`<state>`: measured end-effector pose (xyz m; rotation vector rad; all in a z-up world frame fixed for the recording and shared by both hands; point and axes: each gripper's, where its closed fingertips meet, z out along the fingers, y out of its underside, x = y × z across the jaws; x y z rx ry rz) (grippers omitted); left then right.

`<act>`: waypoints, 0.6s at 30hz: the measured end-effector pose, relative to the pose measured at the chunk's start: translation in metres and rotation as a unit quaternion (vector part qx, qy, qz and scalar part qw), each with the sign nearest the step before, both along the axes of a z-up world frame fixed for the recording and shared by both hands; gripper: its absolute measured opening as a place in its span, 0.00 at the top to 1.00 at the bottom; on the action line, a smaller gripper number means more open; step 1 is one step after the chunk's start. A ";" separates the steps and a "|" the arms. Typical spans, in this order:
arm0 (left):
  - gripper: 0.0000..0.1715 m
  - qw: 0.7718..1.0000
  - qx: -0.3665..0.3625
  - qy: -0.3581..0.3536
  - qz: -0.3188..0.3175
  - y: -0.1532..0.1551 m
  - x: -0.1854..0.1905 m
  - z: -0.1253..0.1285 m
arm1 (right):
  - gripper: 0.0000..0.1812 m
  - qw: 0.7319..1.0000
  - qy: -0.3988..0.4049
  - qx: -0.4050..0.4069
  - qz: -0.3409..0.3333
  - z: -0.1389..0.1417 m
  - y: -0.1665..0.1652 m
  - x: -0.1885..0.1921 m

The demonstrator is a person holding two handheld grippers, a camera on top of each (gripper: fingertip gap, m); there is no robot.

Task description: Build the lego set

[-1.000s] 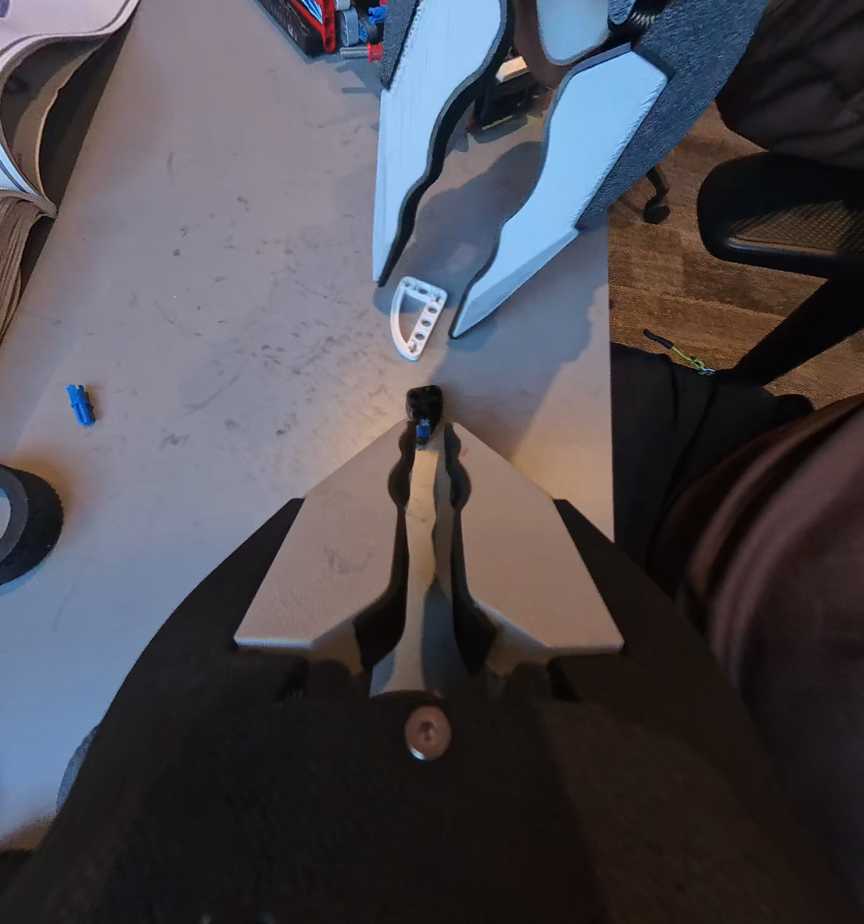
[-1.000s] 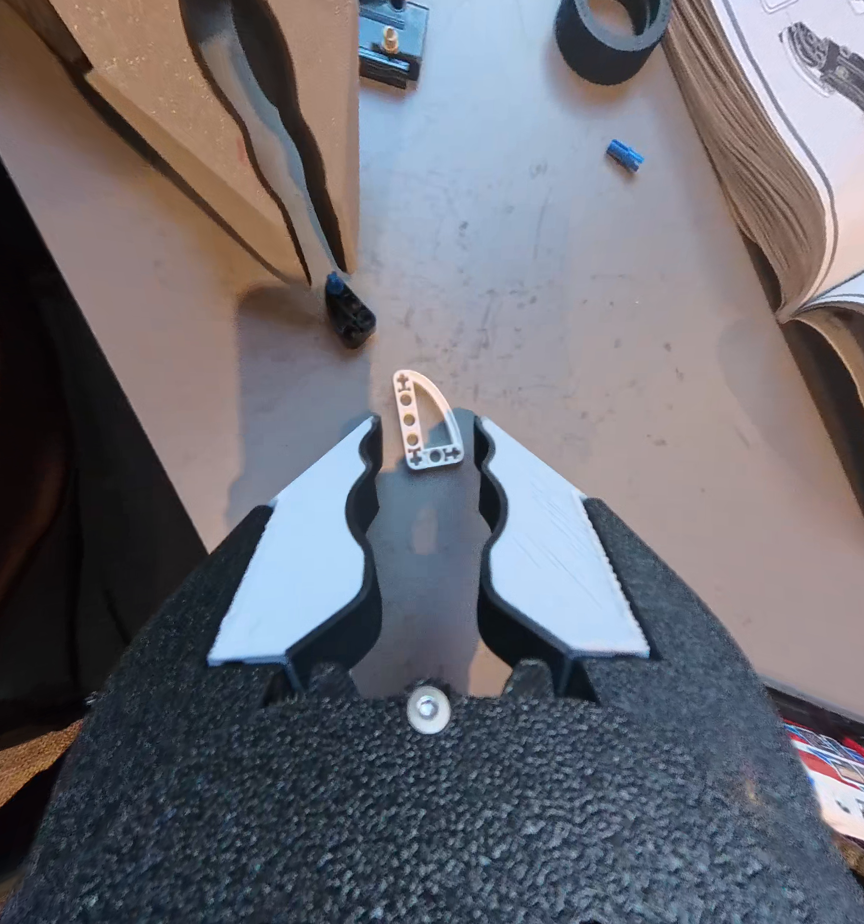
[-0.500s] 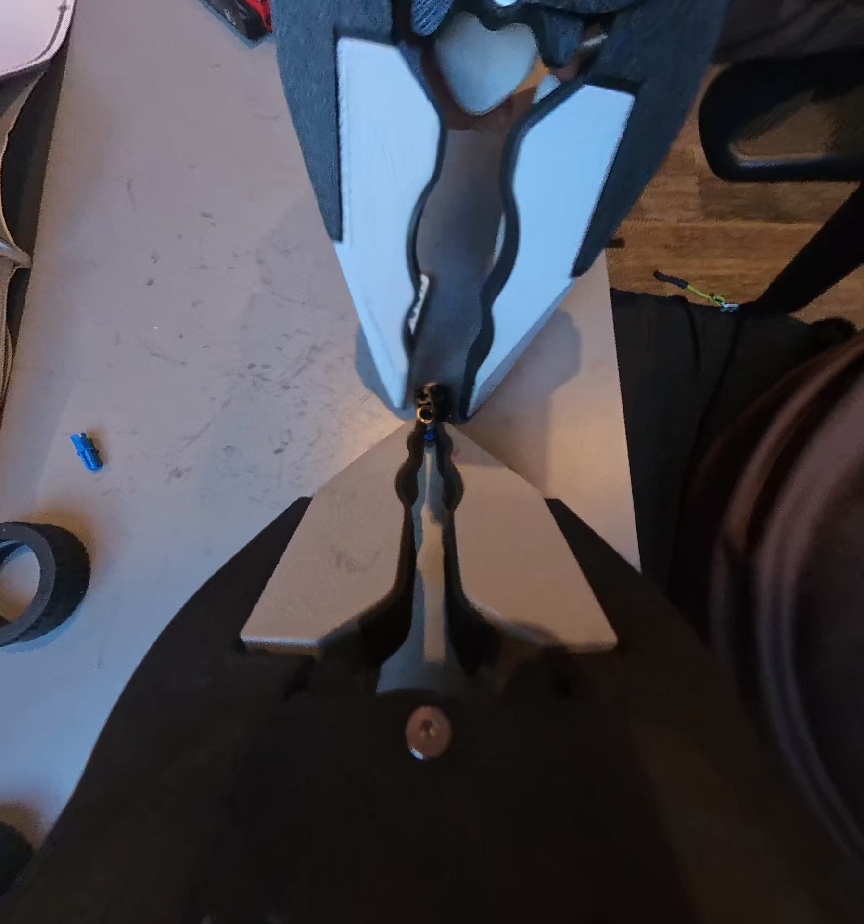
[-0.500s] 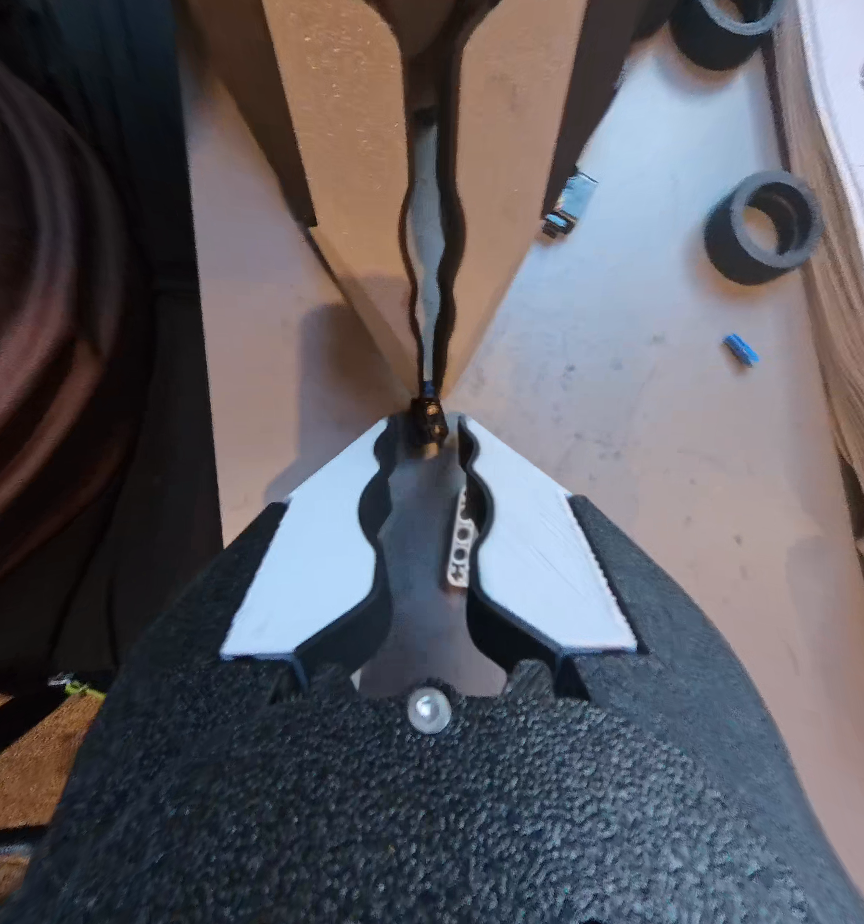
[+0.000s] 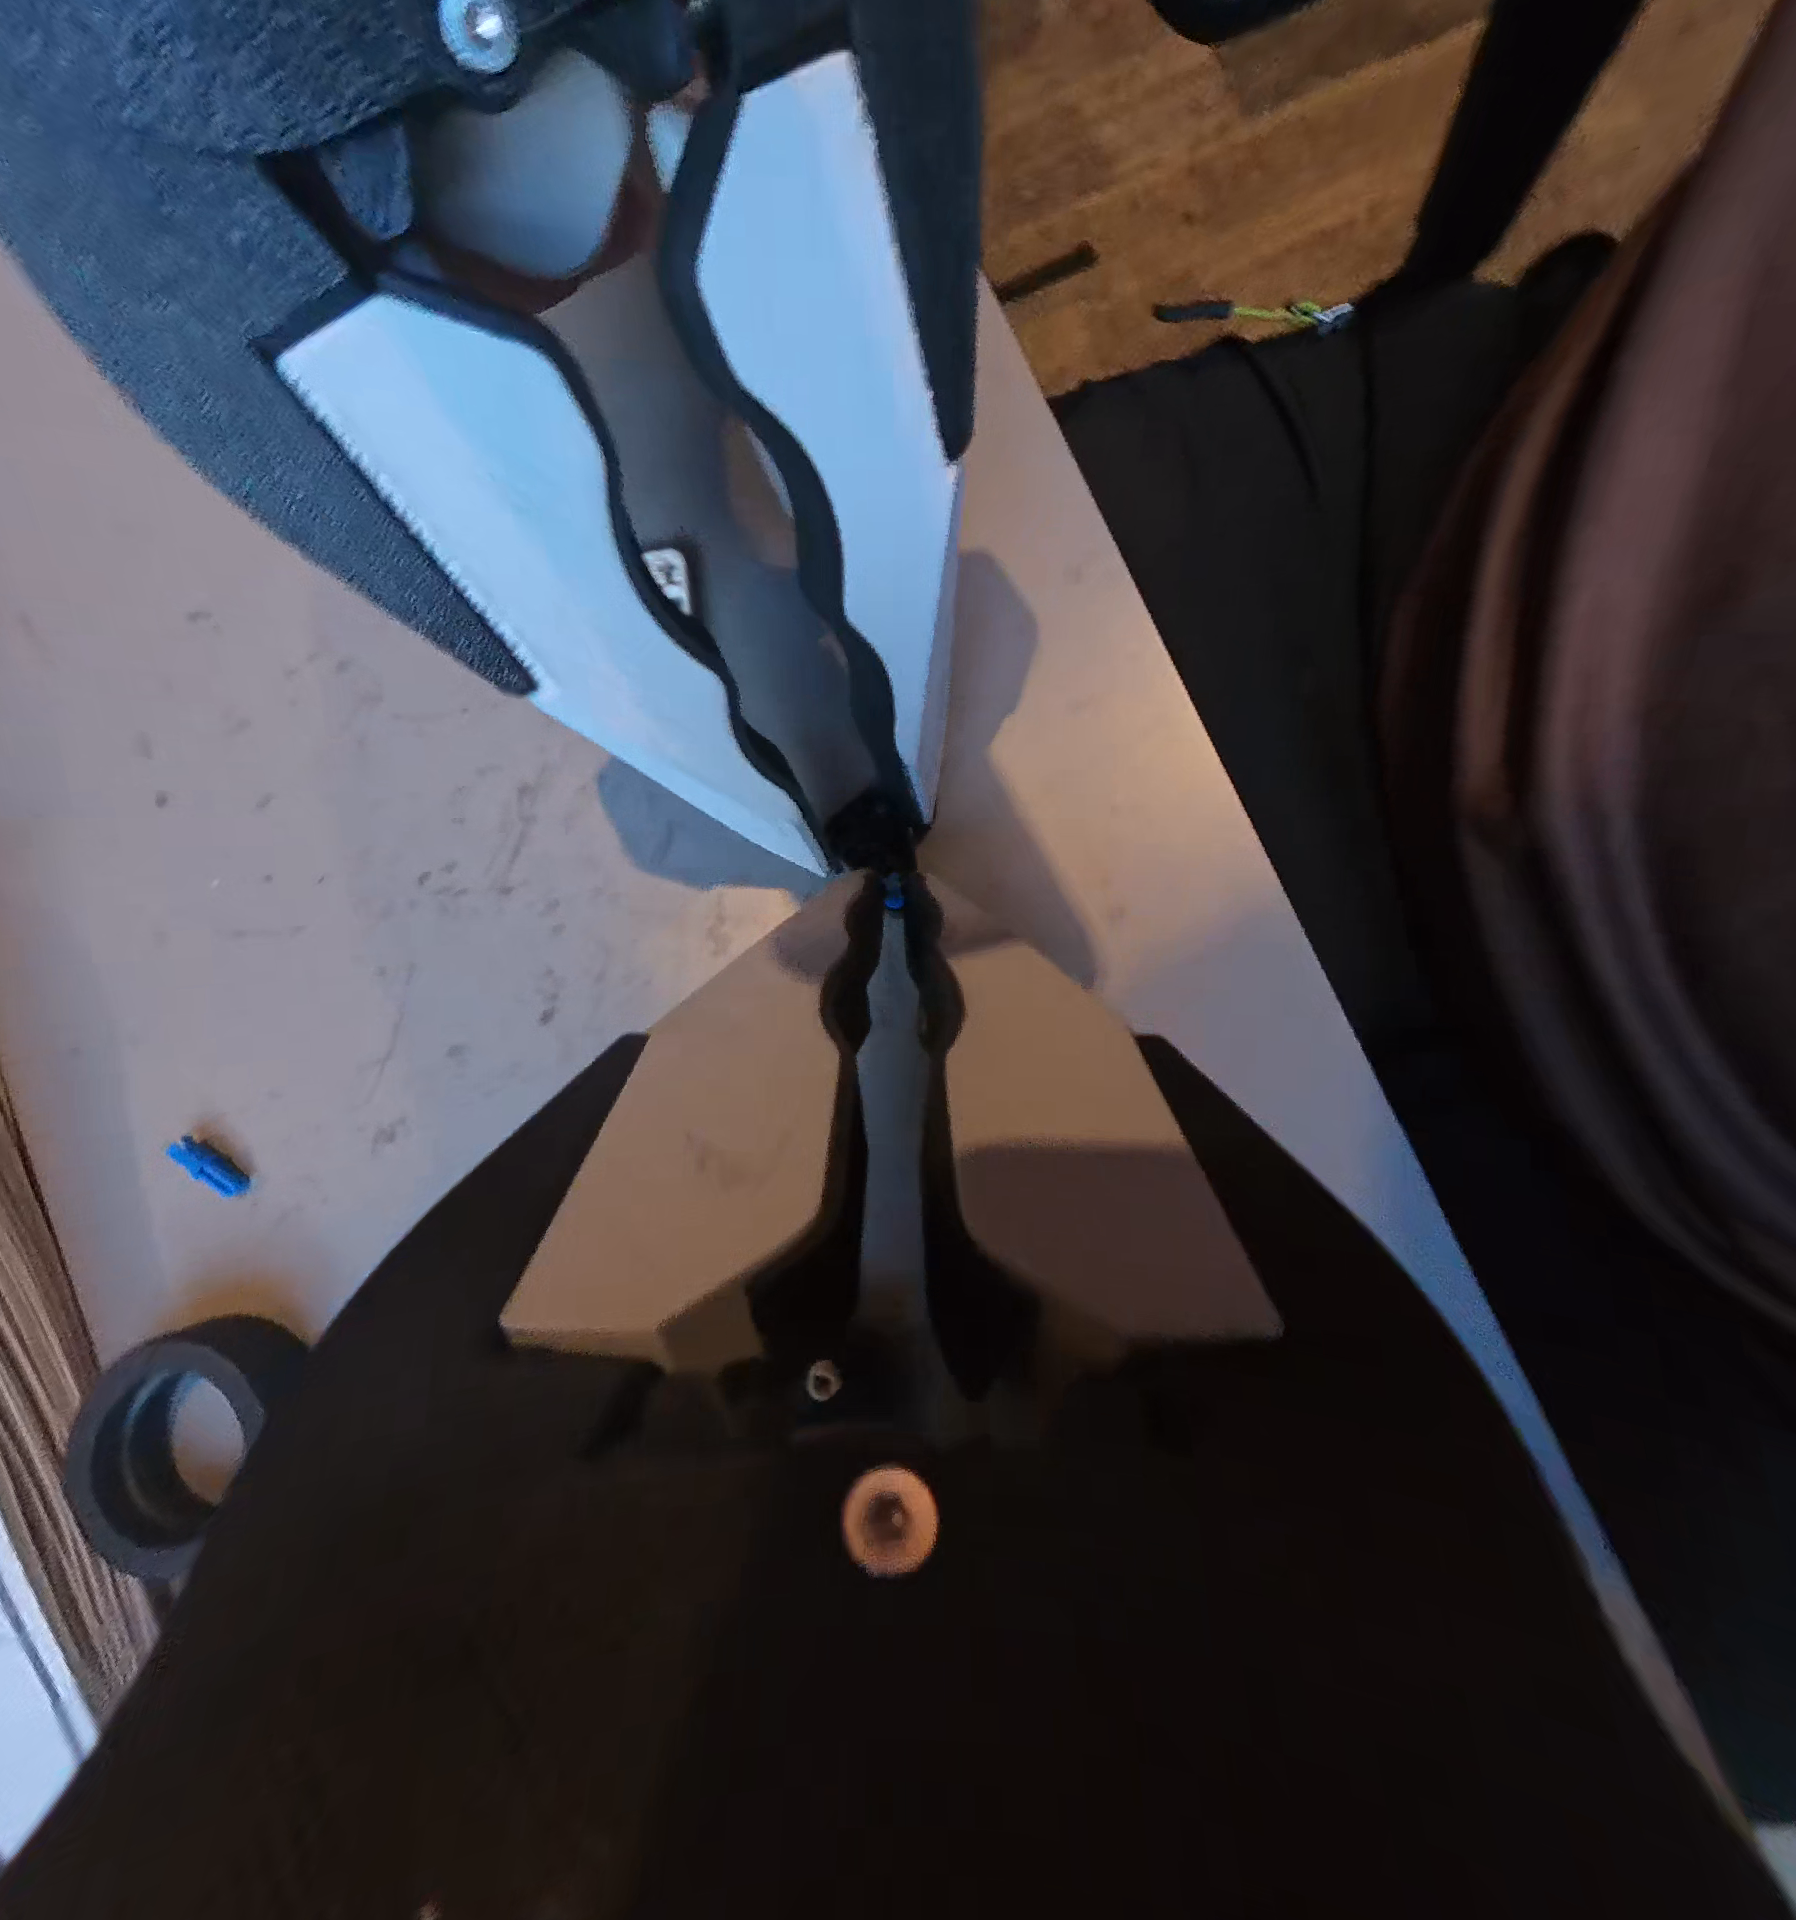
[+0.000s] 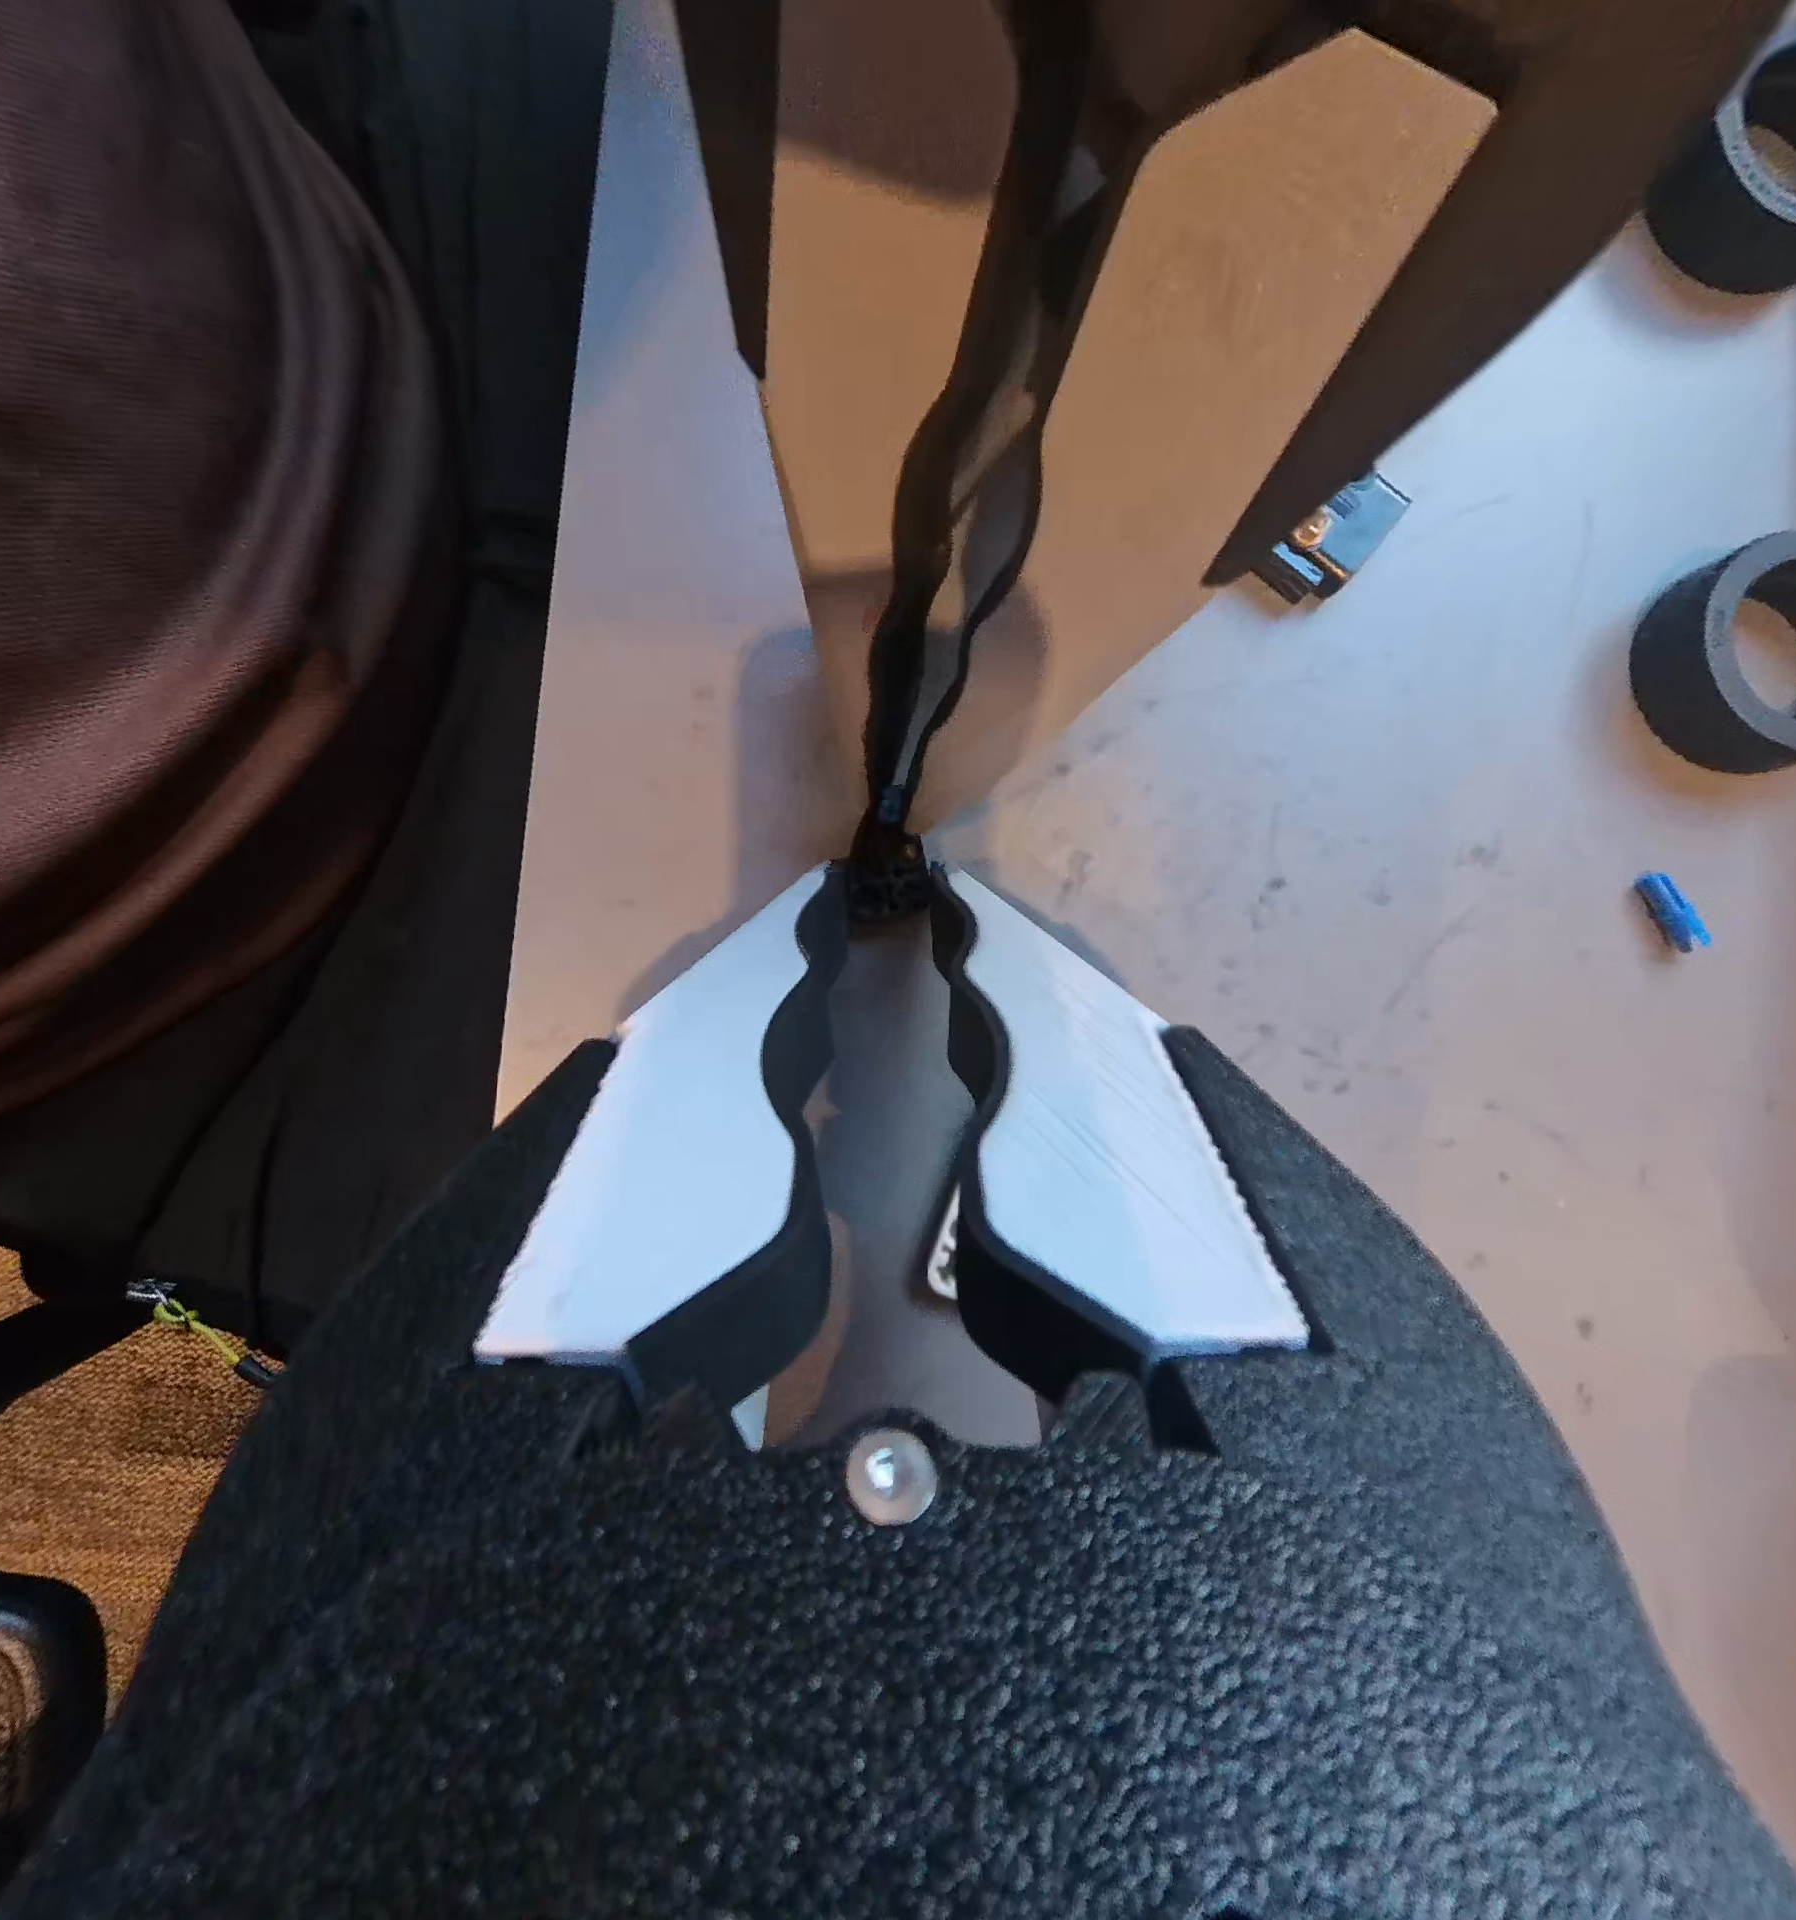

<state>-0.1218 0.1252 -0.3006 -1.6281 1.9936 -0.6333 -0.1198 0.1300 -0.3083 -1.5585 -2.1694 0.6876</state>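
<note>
**Two claws meet over one tiny black piece**

Near the right edge of the worktop [image 5: 281, 727], in the left wrist view, the left claw [image 5: 892, 902] is pinched almost shut on a small blue pin [image 5: 892, 900]. The black piece [image 5: 873, 831] sits on the far end of that pin. The right claw [image 5: 878, 831] comes down from the far side and its tips close around the black piece. To do this step well, I think both claws should stay in one straight line and move slowly, so the pin does not bend or pop out. A loose blue pin [image 5: 206, 1166] and a black tyre [image 5: 161, 1449] lie at the near left.

In the right wrist view, the right claw [image 6: 886, 891] grips the black piece [image 6: 886, 891] at its tips. The left claw [image 6: 899, 805] points in from the far side with the blue pin [image 6: 892, 802]. A white piece [image 6: 941, 1262] peeks out under the right finger; most of it is hidden. Two tyres [image 6: 1751, 665] sit at the far right. Whether the pin is fully in the black piece is too small and blurry to tell.
</note>
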 end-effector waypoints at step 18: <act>1.00 0.996 -0.017 -0.042 0.080 0.002 -0.004 0.010 | 0.91 1.000 0.003 0.007 -0.011 0.000 -0.003 -0.002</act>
